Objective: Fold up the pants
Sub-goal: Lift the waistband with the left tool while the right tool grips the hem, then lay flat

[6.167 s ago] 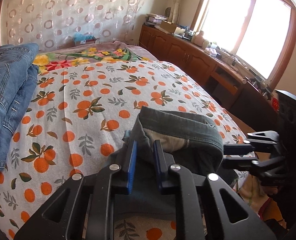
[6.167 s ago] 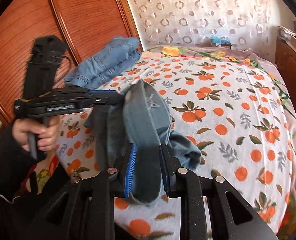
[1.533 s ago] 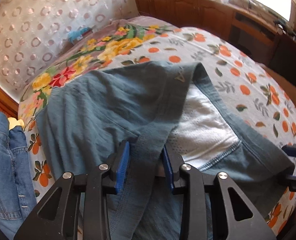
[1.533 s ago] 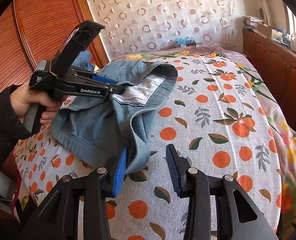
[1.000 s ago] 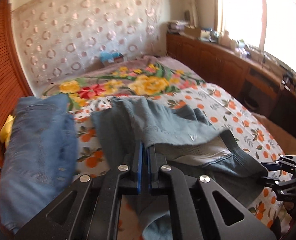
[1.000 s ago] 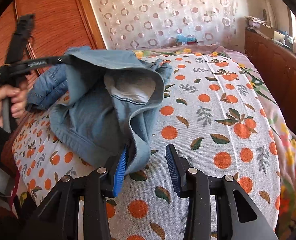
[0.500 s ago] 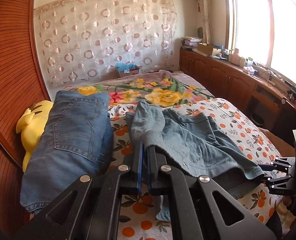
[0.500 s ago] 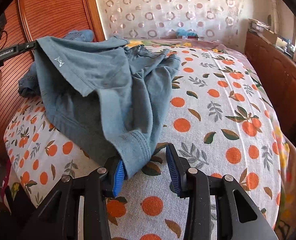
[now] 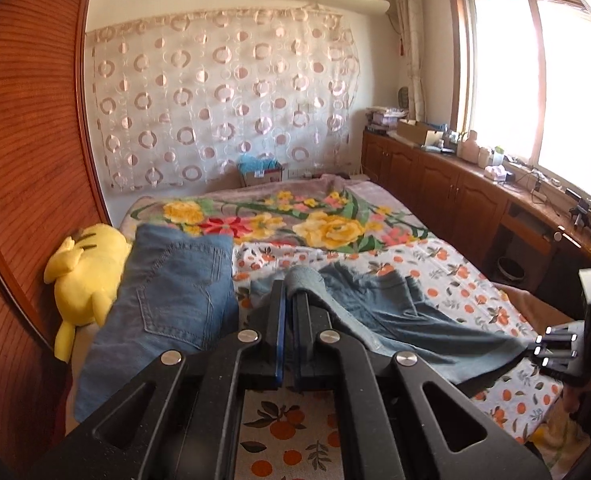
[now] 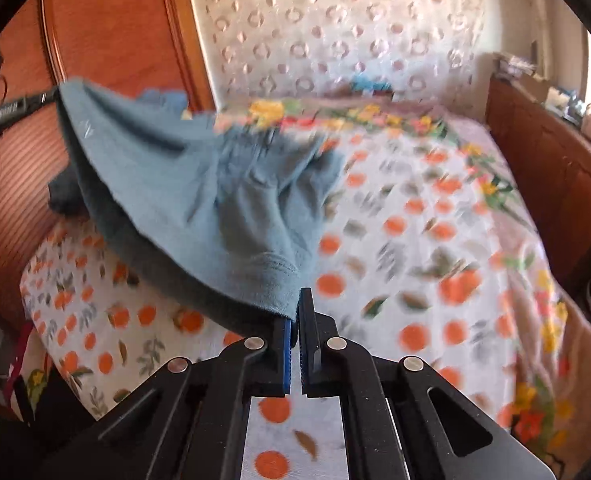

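Bed (image 9: 435, 264) fills the middle of both views, orange-print sheet in the lower part of frame, floral blanket (image 9: 315, 220) across the centre of the left wrist view. Wooden wardrobe wall (image 9: 23, 160) runs down frame left, cabinets (image 9: 447, 188) under the window on frame right.

Your task item, the grey-blue pants (image 10: 199, 200), sits centre-left in the right wrist view, stretched between your two tools and lifted off the sheet on the near side; far end trails on the bed. That view is motion-blurred.

Folded denim jeans (image 9: 167, 312) lie lower left in the left wrist view, just beside a yellow plush toy (image 9: 83, 276) against the wardrobe.

Your left gripper (image 9: 289, 300) is clamped on the pants' waistband, fabric draped over the right finger. Your right gripper (image 10: 295, 312) is pinched on a hemmed edge of the pants, bottom centre of frame.
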Demonstrator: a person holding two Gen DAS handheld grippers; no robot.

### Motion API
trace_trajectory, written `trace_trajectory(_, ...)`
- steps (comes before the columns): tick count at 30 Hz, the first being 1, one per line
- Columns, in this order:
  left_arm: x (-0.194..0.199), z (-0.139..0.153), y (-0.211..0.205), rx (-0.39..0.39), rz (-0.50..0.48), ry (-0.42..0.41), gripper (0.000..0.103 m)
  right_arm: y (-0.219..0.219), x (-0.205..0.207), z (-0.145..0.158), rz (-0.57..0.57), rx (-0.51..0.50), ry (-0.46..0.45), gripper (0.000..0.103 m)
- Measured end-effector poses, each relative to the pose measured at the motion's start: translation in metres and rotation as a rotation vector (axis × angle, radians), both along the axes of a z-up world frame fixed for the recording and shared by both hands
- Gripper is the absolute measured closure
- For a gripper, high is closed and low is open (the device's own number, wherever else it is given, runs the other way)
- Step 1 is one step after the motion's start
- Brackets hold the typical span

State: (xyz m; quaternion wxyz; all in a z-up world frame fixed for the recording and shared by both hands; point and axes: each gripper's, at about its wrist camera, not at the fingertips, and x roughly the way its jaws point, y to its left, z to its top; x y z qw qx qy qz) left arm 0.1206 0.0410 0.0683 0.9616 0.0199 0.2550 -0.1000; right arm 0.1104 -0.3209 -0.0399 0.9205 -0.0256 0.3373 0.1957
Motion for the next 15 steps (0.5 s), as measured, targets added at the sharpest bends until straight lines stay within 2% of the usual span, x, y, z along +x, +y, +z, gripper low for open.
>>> trace_trajectory(5,-0.030,0.029,0.001,-0.016,-0.018,-0.067,0.100,-0.030,-0.021,0.057,-0.035,0.001,-0.115,0.101)
trace_trajectory(10,-0.047,0.054,-0.002,-0.035,-0.043,-0.105,0.100,-0.055,-0.040,0.102,-0.044,0.000,-0.172,0.101)
trace_trajectory(15,-0.059,0.080,-0.006,-0.051,-0.062,-0.161,0.100,-0.064,-0.063,0.152,-0.048,-0.055,-0.266,0.101)
